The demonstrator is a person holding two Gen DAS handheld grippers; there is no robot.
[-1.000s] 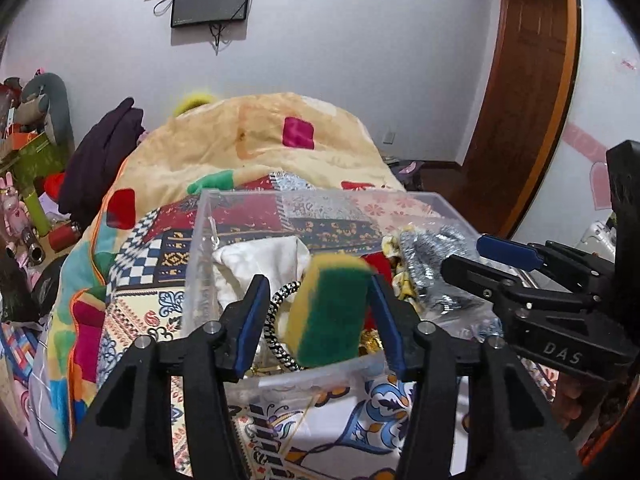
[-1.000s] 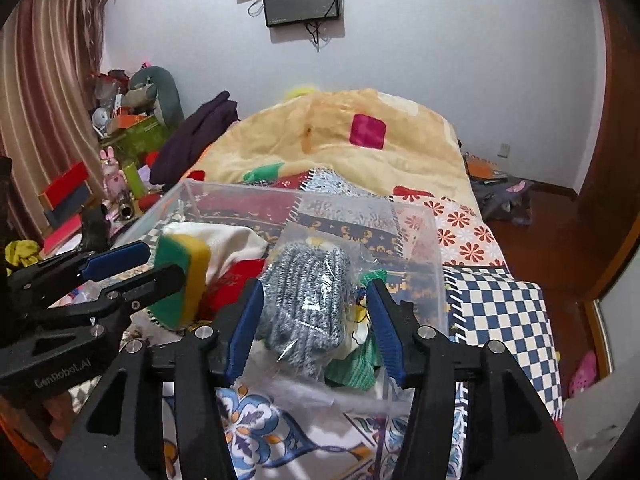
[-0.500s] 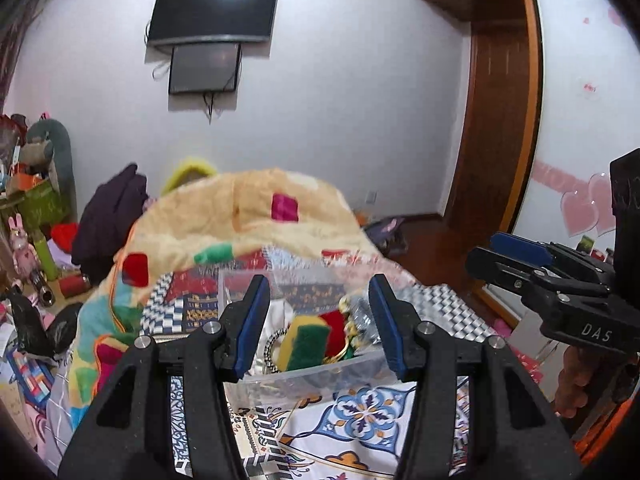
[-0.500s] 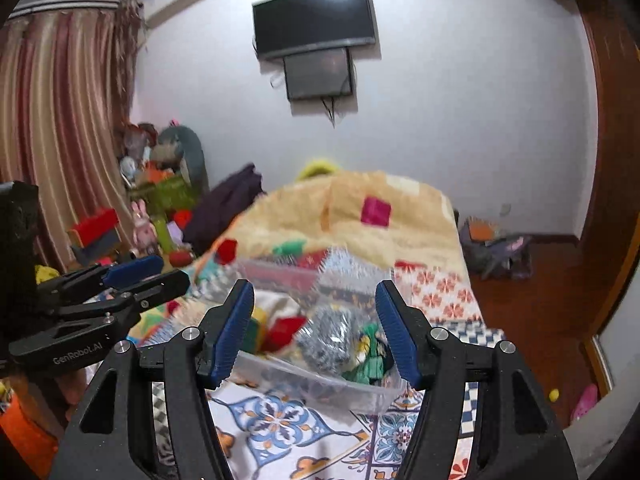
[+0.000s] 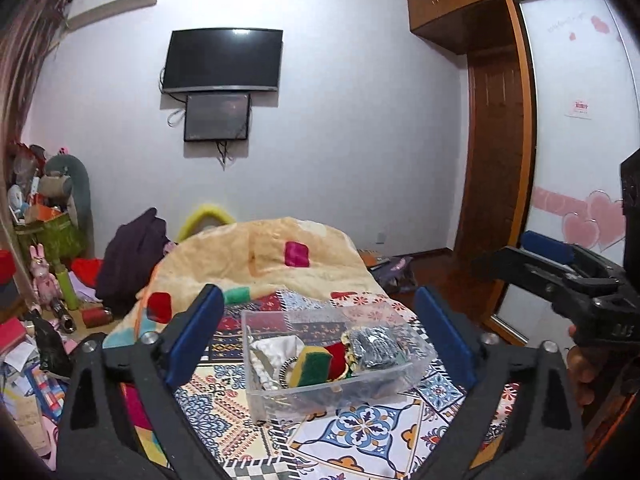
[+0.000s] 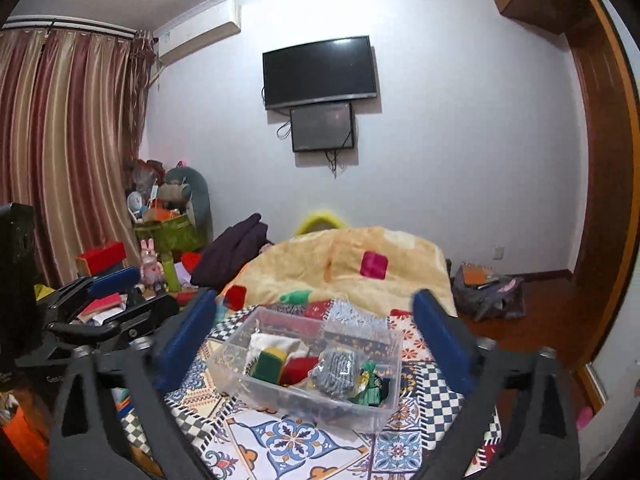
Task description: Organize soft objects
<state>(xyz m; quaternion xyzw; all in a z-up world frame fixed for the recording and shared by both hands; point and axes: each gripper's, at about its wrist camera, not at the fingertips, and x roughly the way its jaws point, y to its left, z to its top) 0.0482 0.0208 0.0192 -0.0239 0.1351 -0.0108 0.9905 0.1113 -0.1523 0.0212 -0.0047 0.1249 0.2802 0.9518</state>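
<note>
Soft objects in clear bin, left hand-held gripper and right hand-held gripper above, both wide apart, empty.

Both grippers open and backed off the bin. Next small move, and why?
Probably hold back and finish. The left hand-held gripper and right hand-held gripper are open and hold nothing. The yellow-green sponge and bagged grey scrubber already lie inside the clear plastic bin on the patterned bedspread. No loose soft item shows beside it.

both grippers released sponge and scrubber, opened, pulled back.
</note>
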